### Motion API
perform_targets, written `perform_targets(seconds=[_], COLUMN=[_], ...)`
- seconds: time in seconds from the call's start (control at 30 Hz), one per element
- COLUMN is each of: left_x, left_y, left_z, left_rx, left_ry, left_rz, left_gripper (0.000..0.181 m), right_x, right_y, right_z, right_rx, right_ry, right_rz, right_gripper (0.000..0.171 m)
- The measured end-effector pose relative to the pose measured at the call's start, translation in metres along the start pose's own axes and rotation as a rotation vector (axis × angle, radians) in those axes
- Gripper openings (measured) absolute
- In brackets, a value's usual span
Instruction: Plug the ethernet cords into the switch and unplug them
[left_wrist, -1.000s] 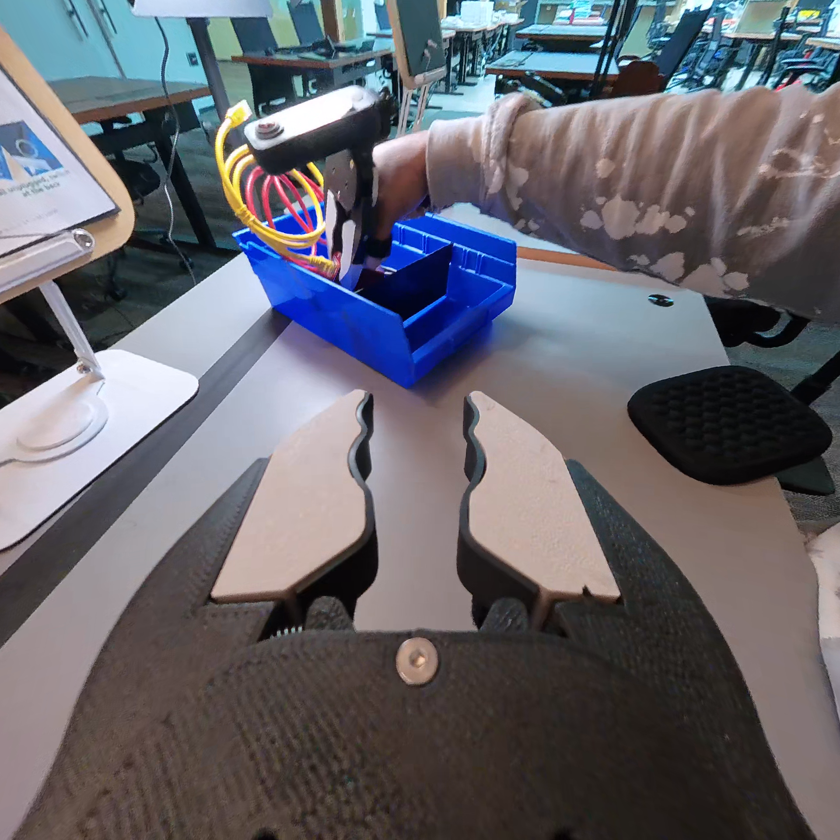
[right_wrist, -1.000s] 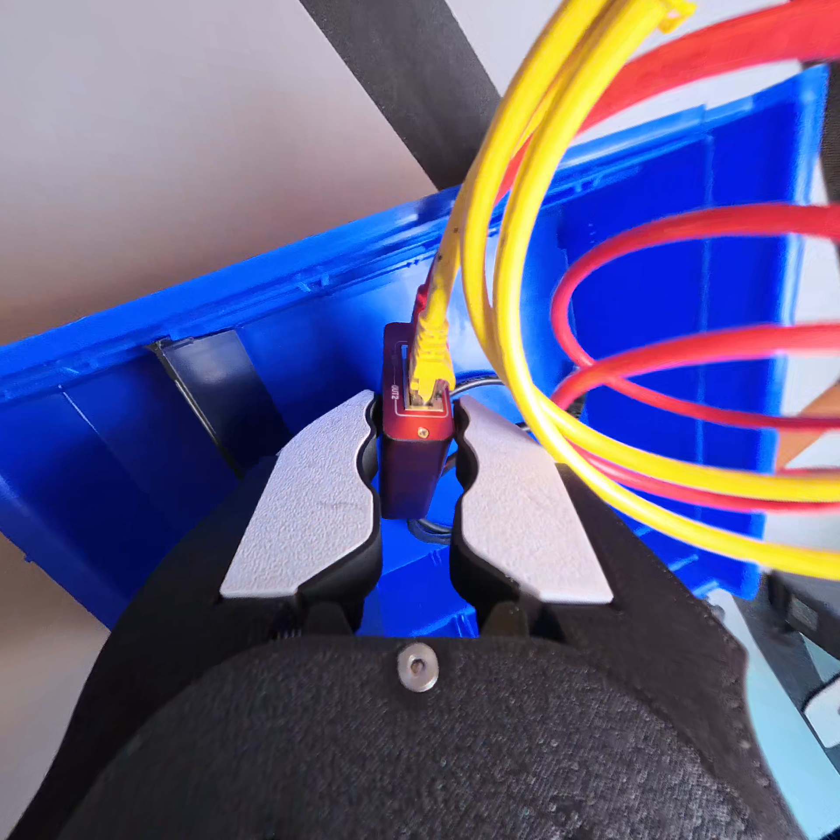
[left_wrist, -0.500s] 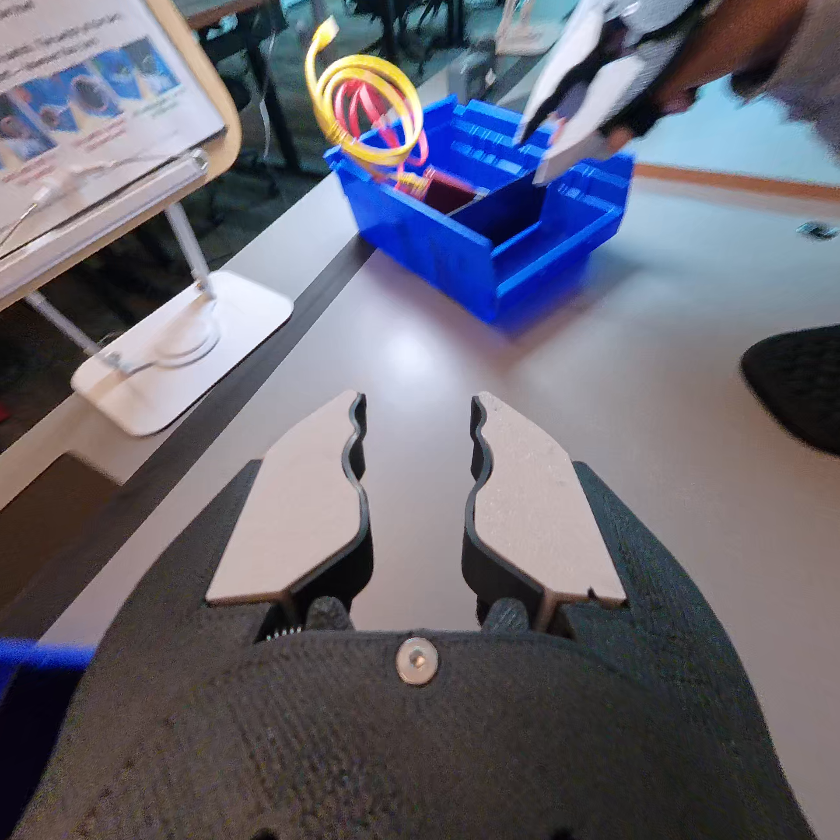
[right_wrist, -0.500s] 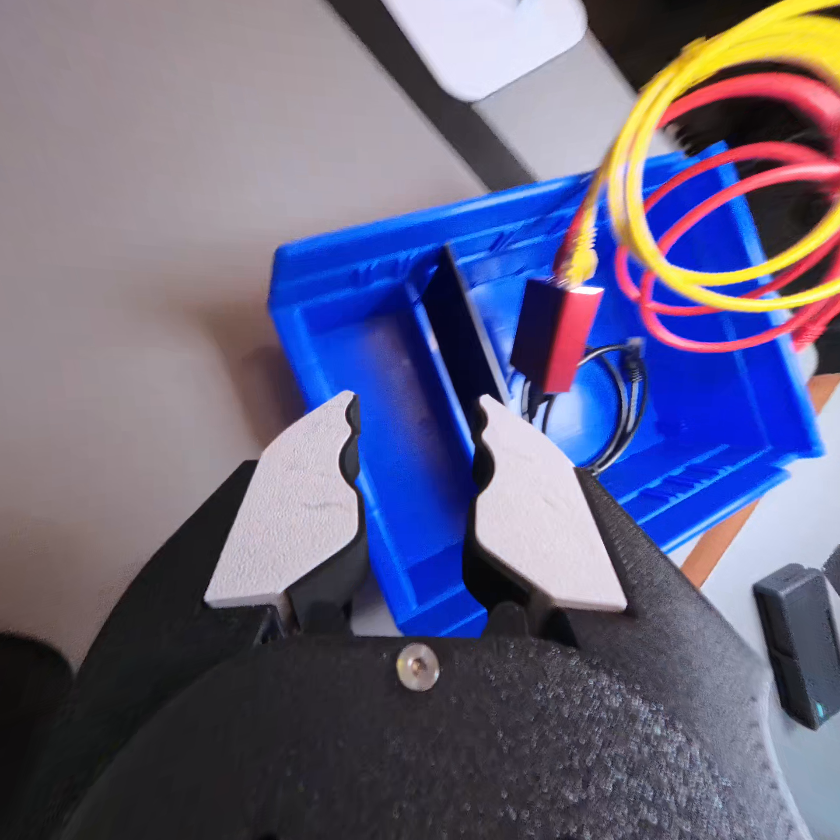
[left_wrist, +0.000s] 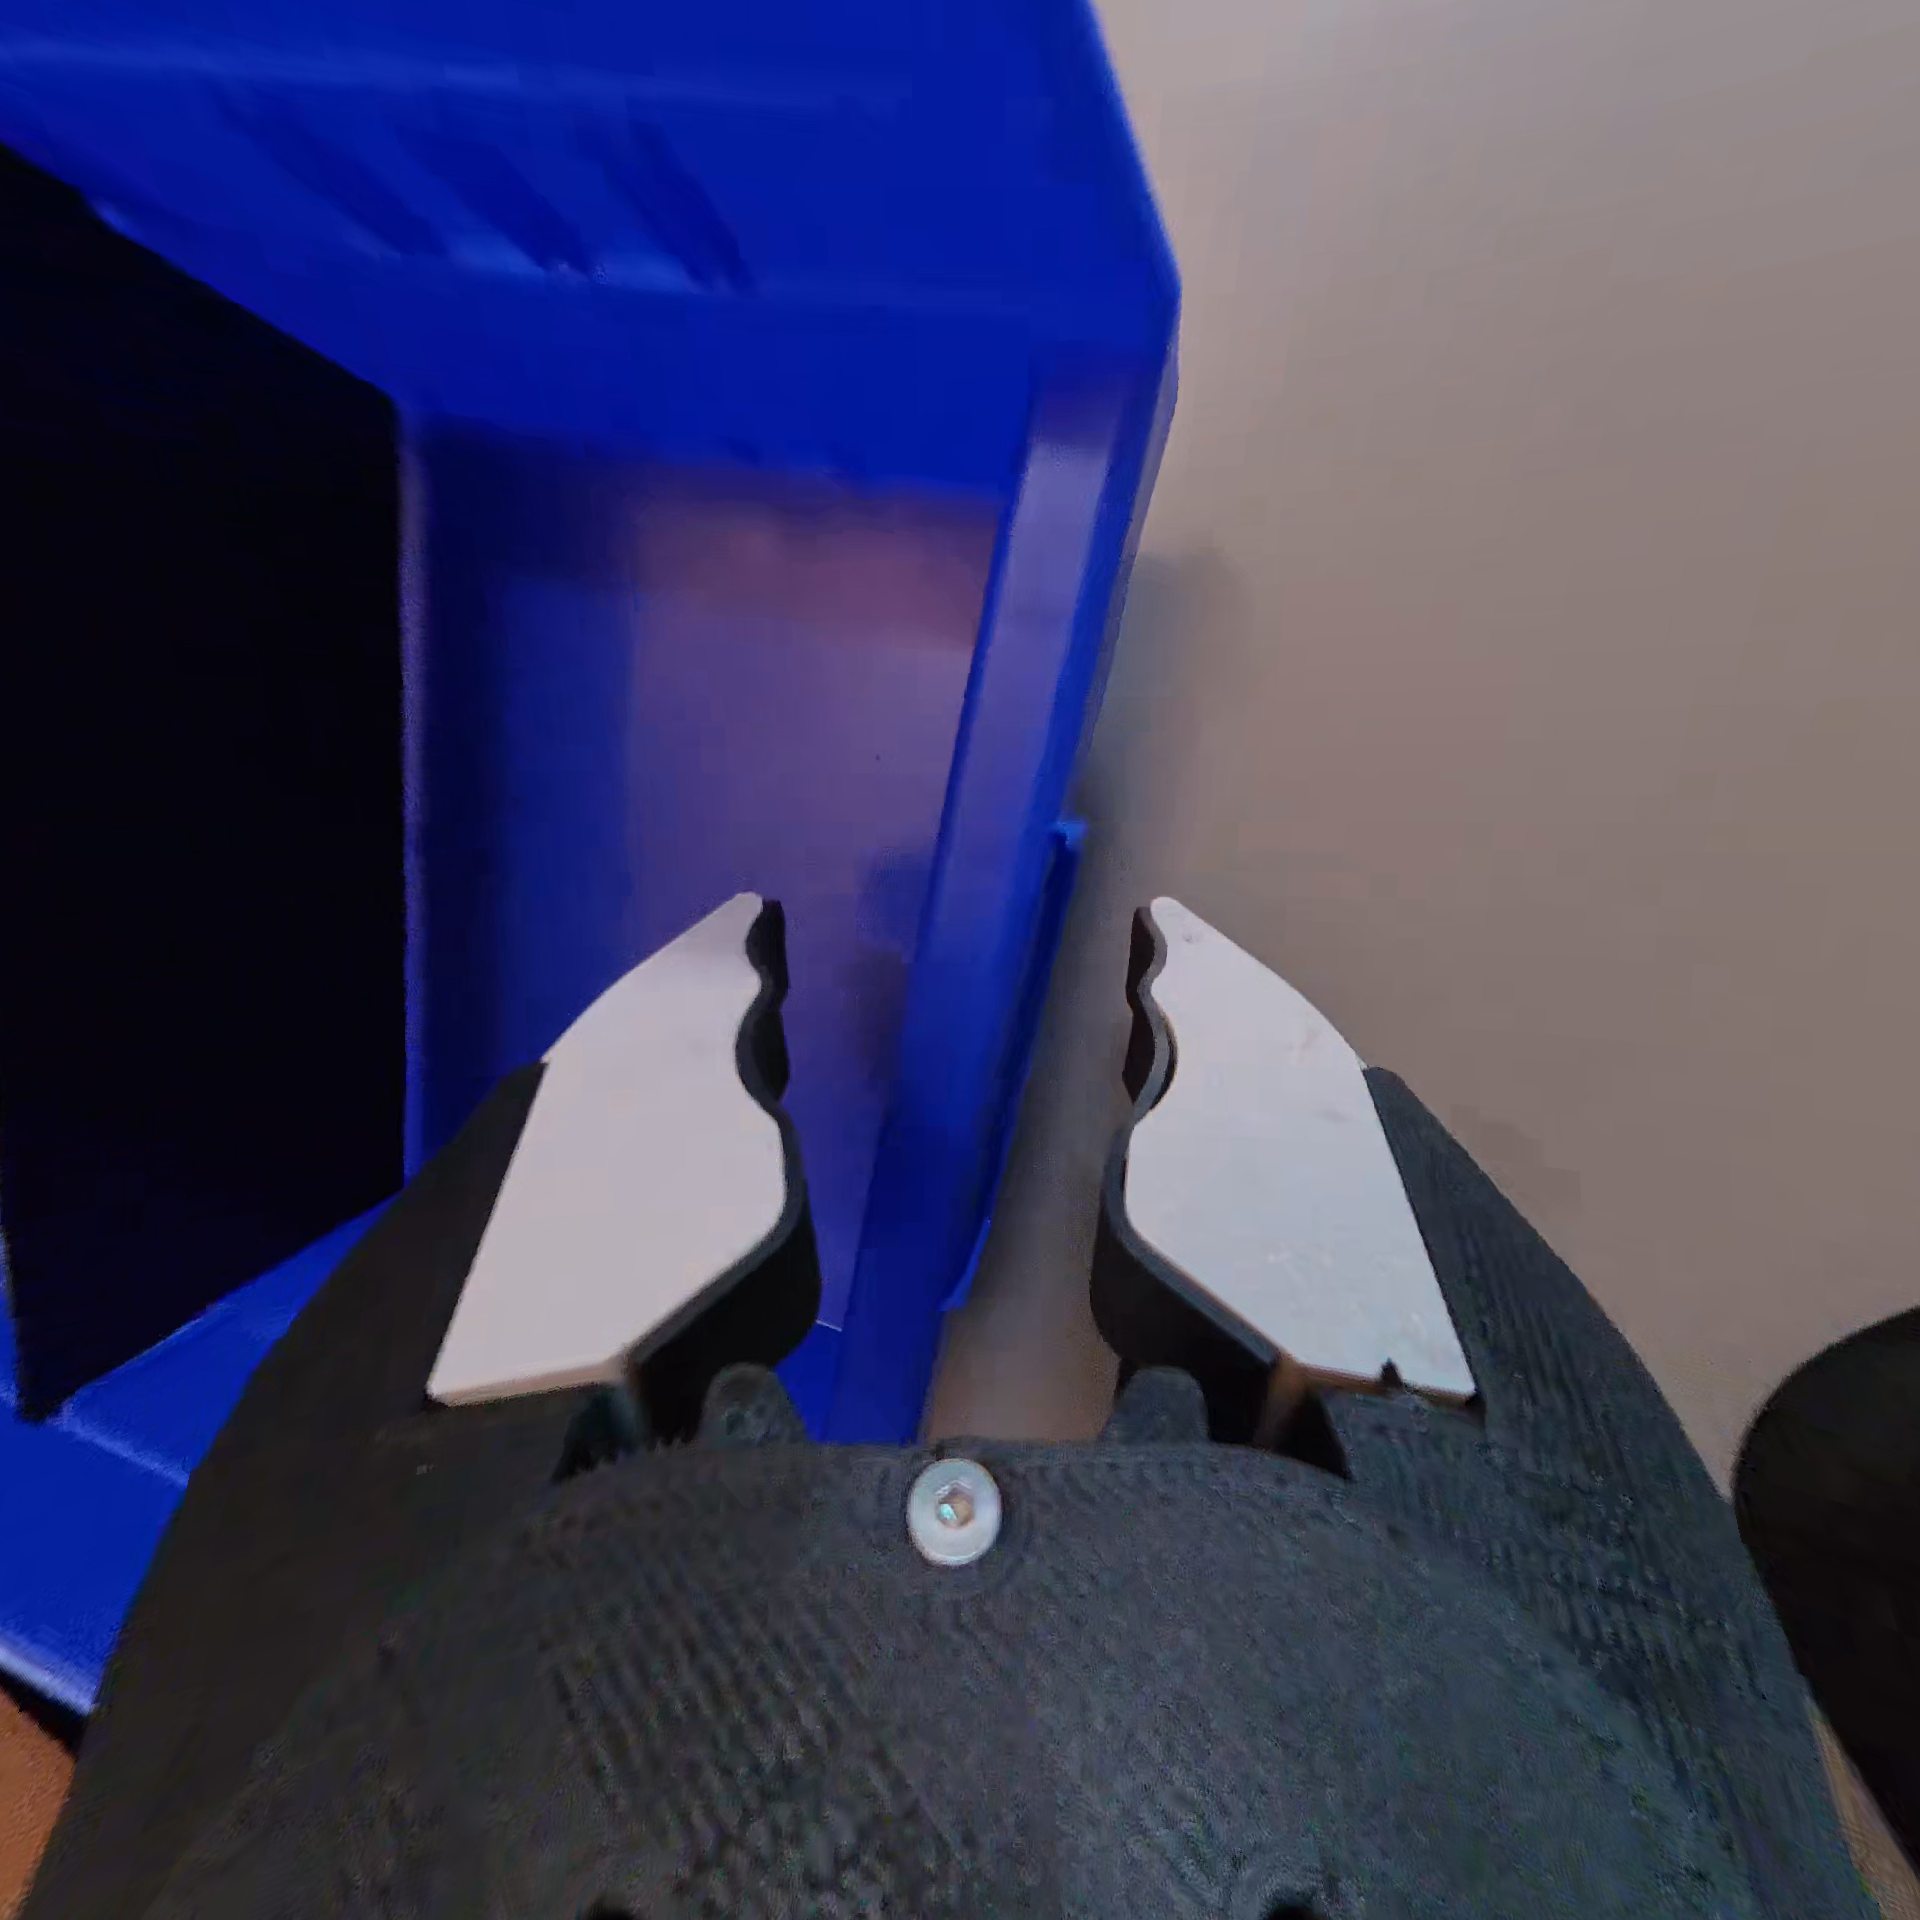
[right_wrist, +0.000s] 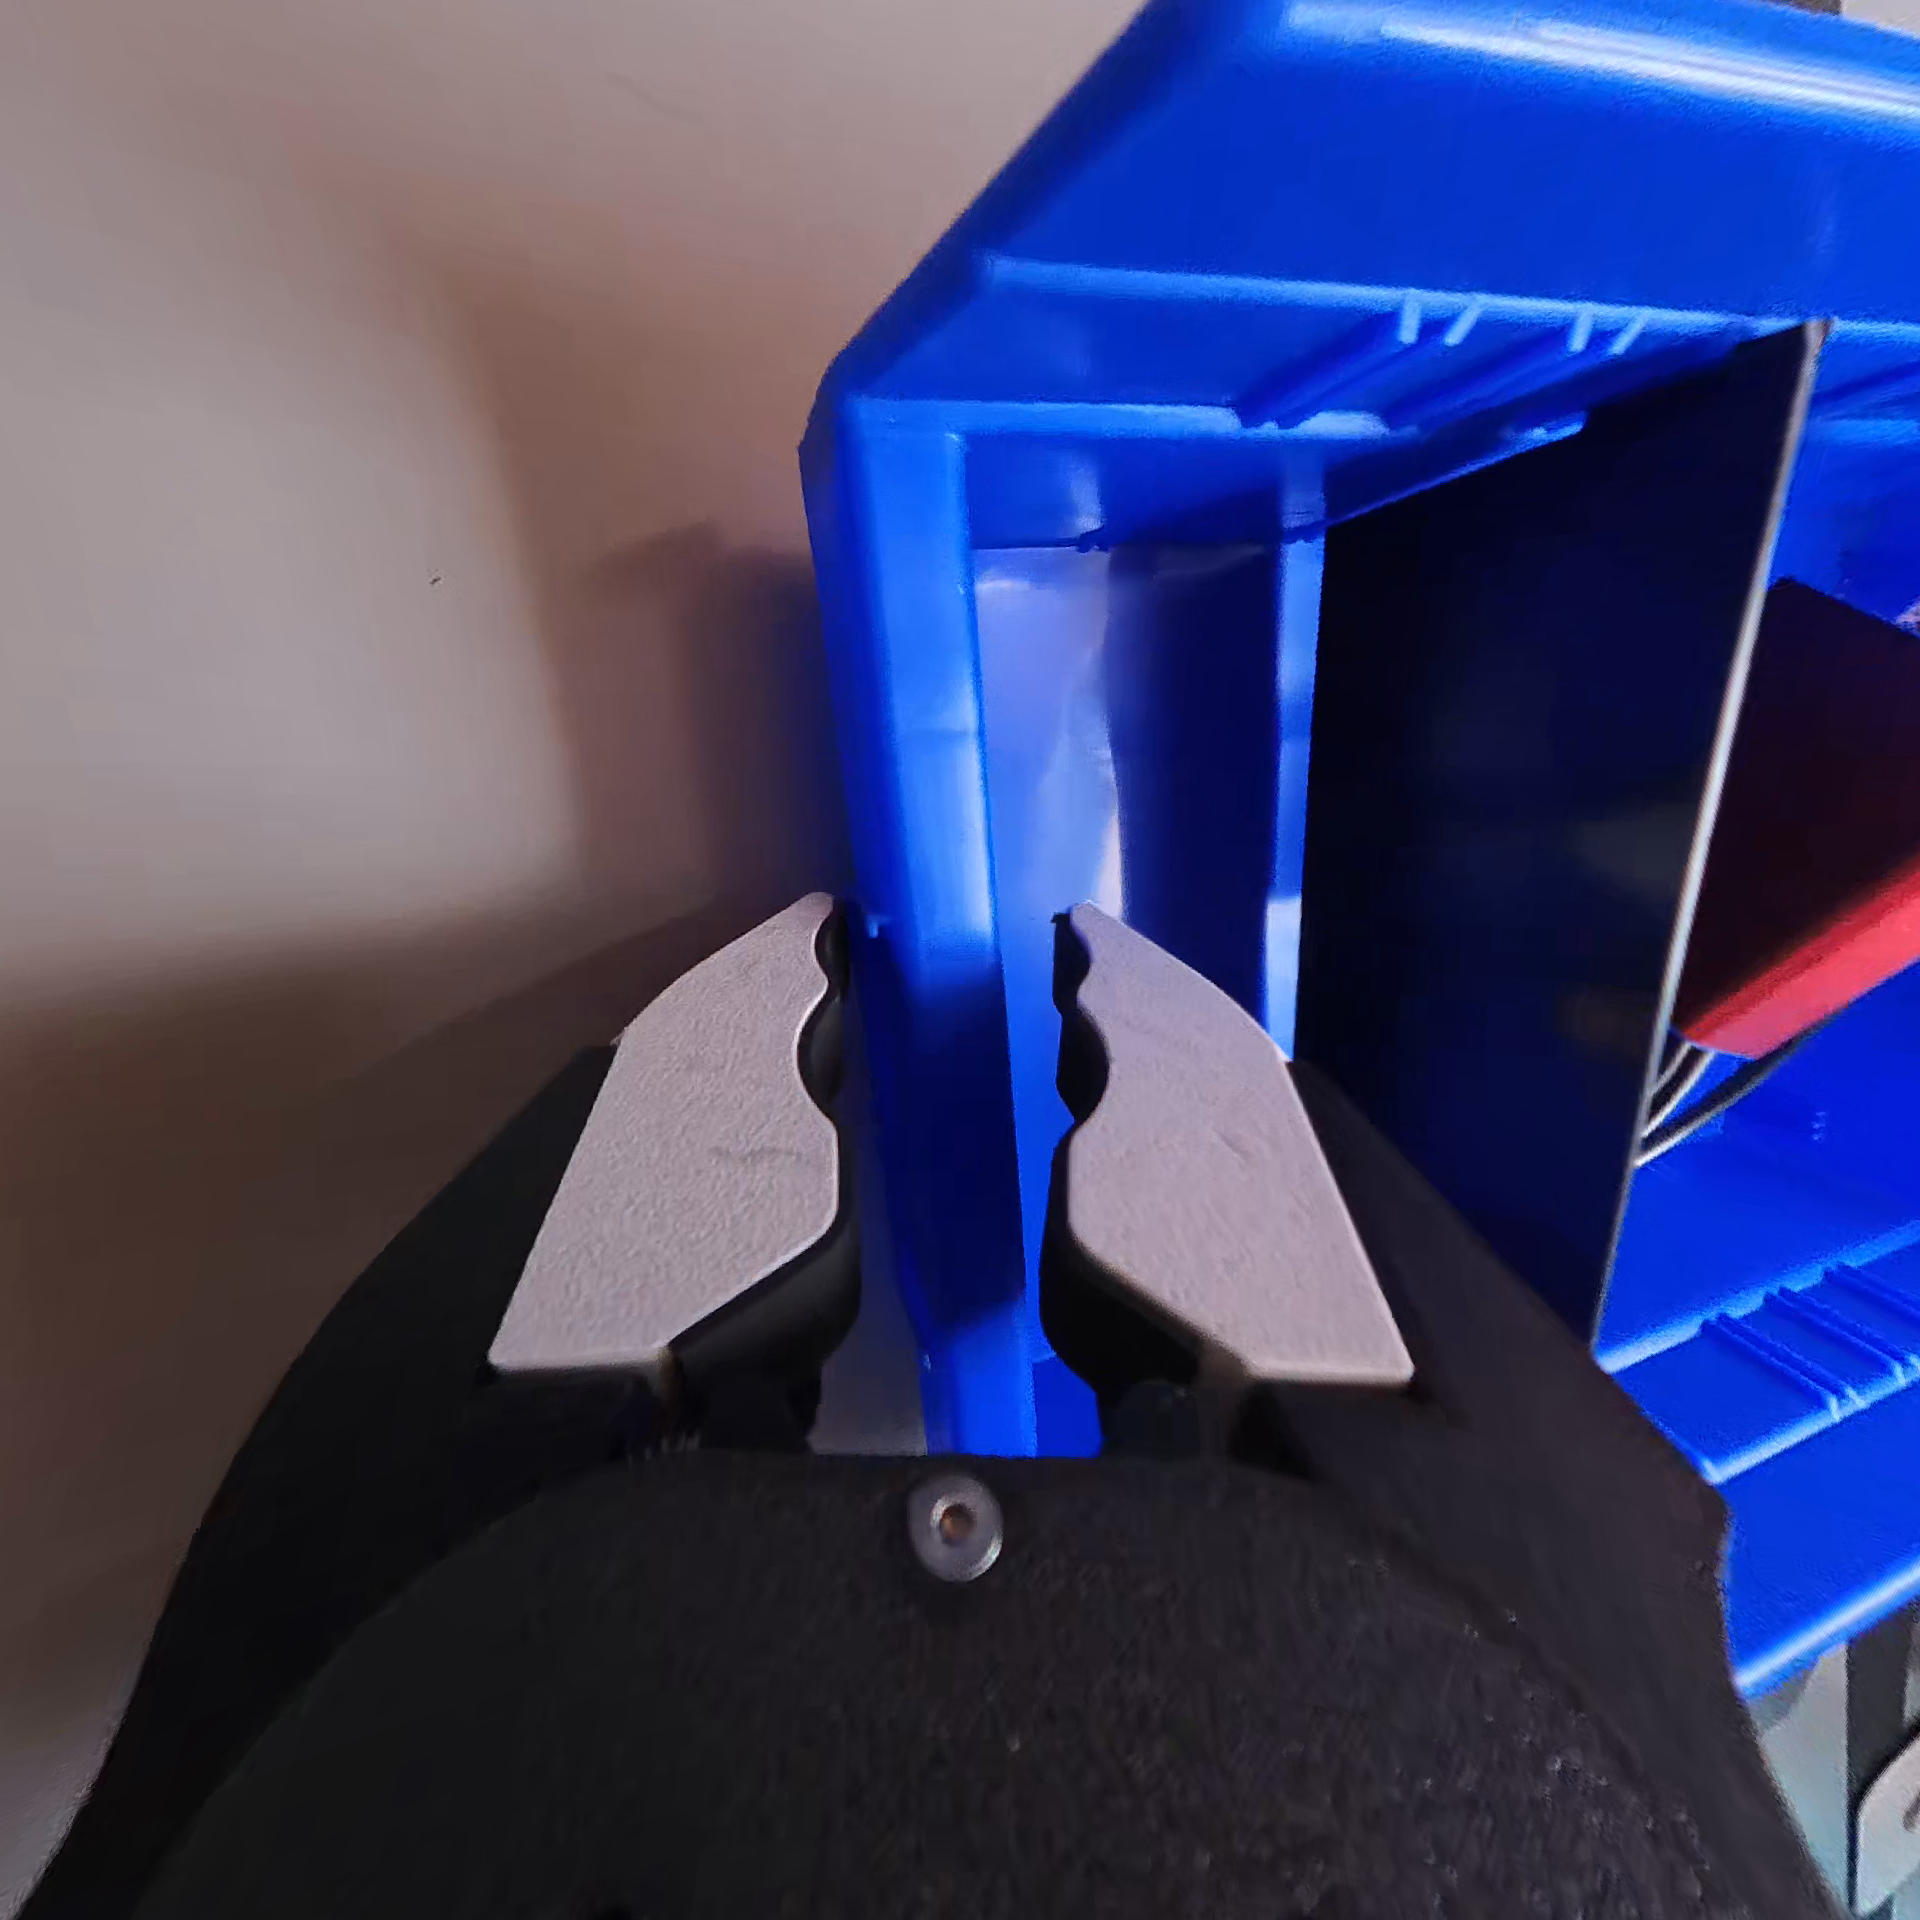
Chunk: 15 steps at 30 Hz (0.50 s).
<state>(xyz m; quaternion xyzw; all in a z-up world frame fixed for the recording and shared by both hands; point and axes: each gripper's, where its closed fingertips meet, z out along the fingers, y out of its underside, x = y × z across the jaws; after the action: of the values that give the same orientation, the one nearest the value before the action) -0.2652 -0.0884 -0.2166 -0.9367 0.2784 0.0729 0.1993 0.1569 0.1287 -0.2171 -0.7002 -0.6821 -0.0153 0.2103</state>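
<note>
The red switch (right_wrist: 1829, 821) lies tilted inside the blue bin (right_wrist: 1143, 343) — behind its dark divider (right_wrist: 1558, 779).

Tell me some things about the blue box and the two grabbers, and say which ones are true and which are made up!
1. Both grippers straddle a wall of the blue bin. True.
2. The left gripper is holding a yellow cord. False: it is open, holding nothing.
3. A red switch lies inside the bin behind a dark divider. True.
4. The right gripper hangs high above the table. False: its fingers flank the bin wall closely.
</note>
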Motion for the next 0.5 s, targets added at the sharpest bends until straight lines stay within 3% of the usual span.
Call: perform_targets(seconds=[0.1, 0.2, 0.37, 0.5], left_x=[0.000, 0.009, 0.021, 0.057], left_y=[-0.001, -0.011, -0.030, -0.055], left_z=[0.011, 0.016, 0.019, 0.019], left_rx=[-0.017, 0.011, 0.039, 0.072], left_ry=[0.013, 0.074, 0.069, 0.106], left_rz=[0.037, 0.094, 0.161, 0.278], left_gripper=[0.046, 0.028, 0.026, 0.026], right_x=[-0.004, -0.004, -0.009, -0.038], right_y=[-0.003, -0.003, -0.006, -0.018], right_z=[0.001, 0.001, -0.001, -0.007], right_rx=[0.012, 0.021, 0.037, 0.063], right_ry=[0.003, 0.036, 0.070, 0.071], right_rz=[-0.041, -0.069, -0.119, -0.229], right_gripper=[0.026, 0.027, 0.027, 0.028])
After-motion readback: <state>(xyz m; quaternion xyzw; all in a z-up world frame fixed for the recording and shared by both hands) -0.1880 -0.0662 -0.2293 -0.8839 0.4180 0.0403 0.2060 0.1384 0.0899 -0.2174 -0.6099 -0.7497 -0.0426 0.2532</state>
